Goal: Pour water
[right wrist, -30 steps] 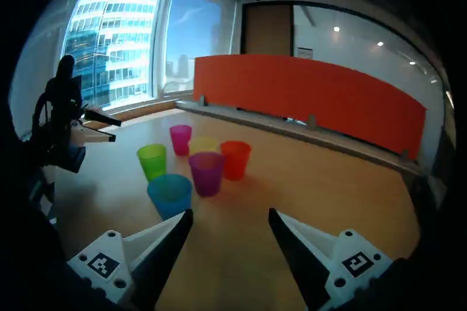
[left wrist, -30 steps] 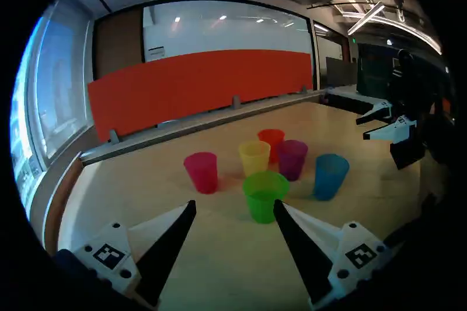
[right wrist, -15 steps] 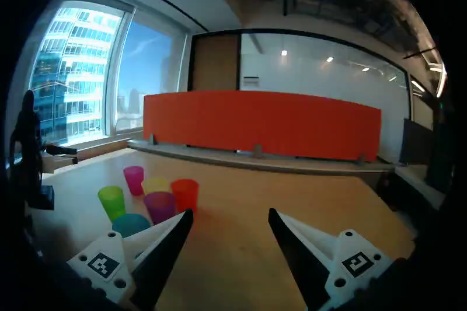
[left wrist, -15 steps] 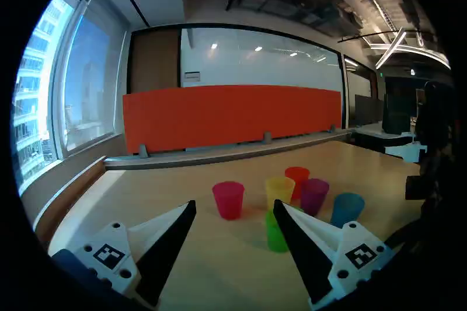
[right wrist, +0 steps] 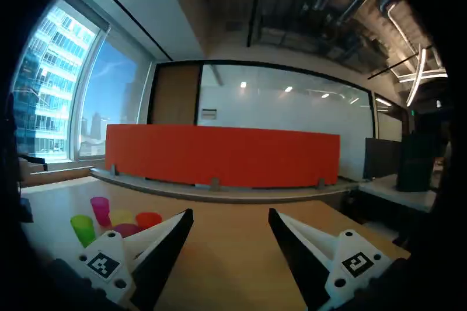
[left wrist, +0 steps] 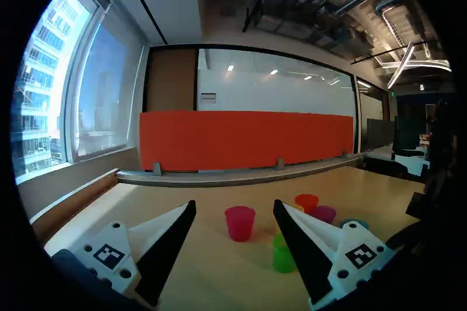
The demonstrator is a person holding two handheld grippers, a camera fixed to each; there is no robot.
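In the left gripper view, a tall window rose beyond the left edge of the pale wooden bench, and a long orange divider panel ran along the bench's far edge. The left hand-held gripper hung over the near edge with its two fingers wide apart, clamped on nothing. Between those fingers a pink translucent plastic cup stood upright near the bench's middle. Just to its right, and nearer the near edge, a green translucent plastic cup was partly hidden behind the right finger. Farther right, an orange plastic cup, a purple plastic cup and the rim of a blue plastic cup clustered close together. In the right gripper view, the green cup, the pink cup, a yellow plastic cup, the purple cup and the orange cup sat grouped toward the bench's left edge, beside the left finger. The right hand-held gripper also had its fingers spread, gripping nothing. Whether any cup held water could not be made out.
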